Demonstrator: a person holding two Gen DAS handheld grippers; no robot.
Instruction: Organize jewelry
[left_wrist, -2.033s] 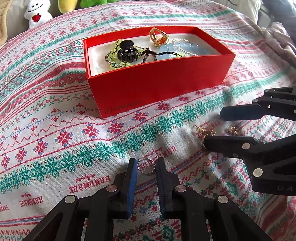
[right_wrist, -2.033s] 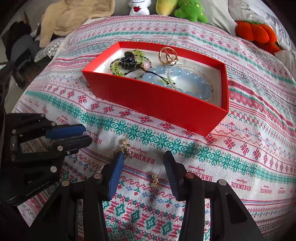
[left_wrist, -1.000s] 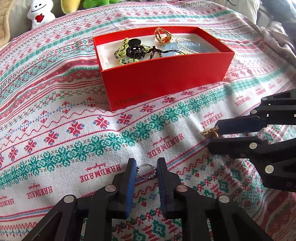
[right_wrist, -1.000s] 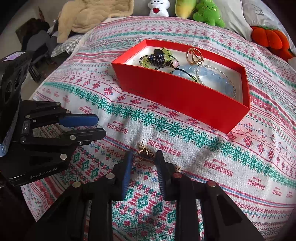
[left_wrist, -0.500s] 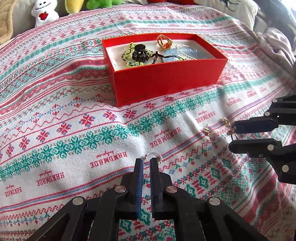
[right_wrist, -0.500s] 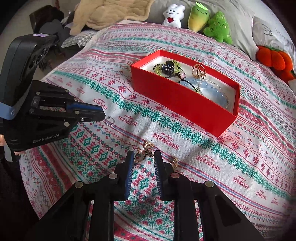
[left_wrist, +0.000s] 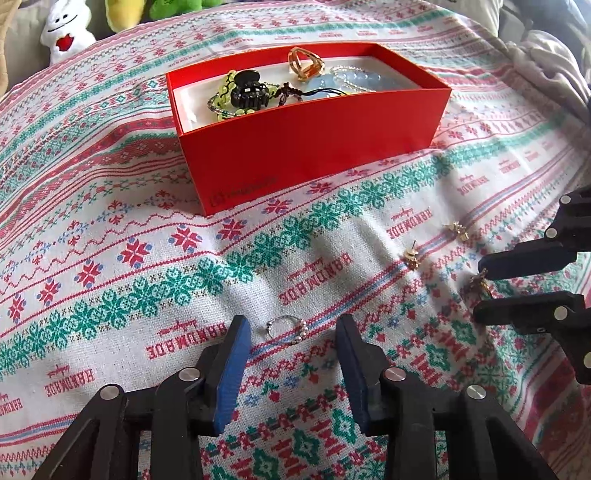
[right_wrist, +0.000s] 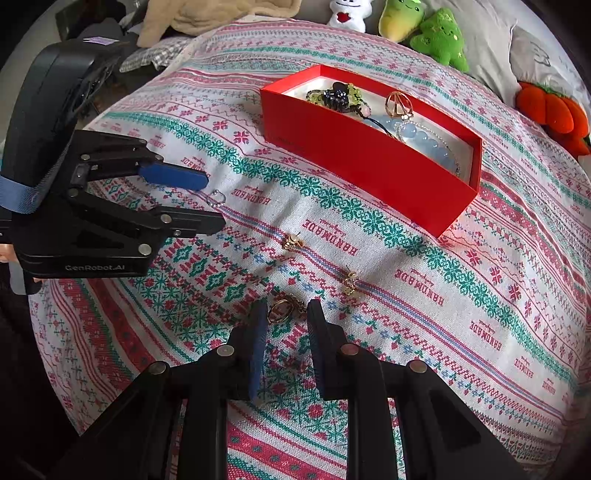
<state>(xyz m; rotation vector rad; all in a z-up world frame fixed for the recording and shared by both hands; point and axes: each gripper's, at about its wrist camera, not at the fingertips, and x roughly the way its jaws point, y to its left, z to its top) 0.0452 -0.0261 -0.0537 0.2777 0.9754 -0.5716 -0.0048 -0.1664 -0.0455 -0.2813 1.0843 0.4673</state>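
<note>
A red box (left_wrist: 317, 147) (right_wrist: 365, 162) on the patterned cloth holds a black hair claw (left_wrist: 249, 92), green beads, a gold ring (left_wrist: 304, 66) and a pale blue bead bracelet (right_wrist: 424, 142). A small silver ring (left_wrist: 287, 329) (right_wrist: 218, 197) lies on the cloth between the jaws of my open left gripper (left_wrist: 291, 332) (right_wrist: 214, 201). A gold earring (right_wrist: 282, 309) (left_wrist: 478, 286) lies between the jaws of my right gripper (right_wrist: 284, 314) (left_wrist: 480, 290), which stand slightly apart around it. Two gold studs (left_wrist: 410, 254) (left_wrist: 457, 229) lie loose on the cloth.
Plush toys (right_wrist: 439, 35) and an orange plush (right_wrist: 554, 110) sit at the far edge of the bed. A beige blanket (right_wrist: 207, 14) lies at the far left. Grey fabric (left_wrist: 546, 62) is bunched at the right.
My left gripper opened wide and the silver ring lies loose between its jaws. My right gripper widened a little around the gold earring. Both views moved closer to the cloth.
</note>
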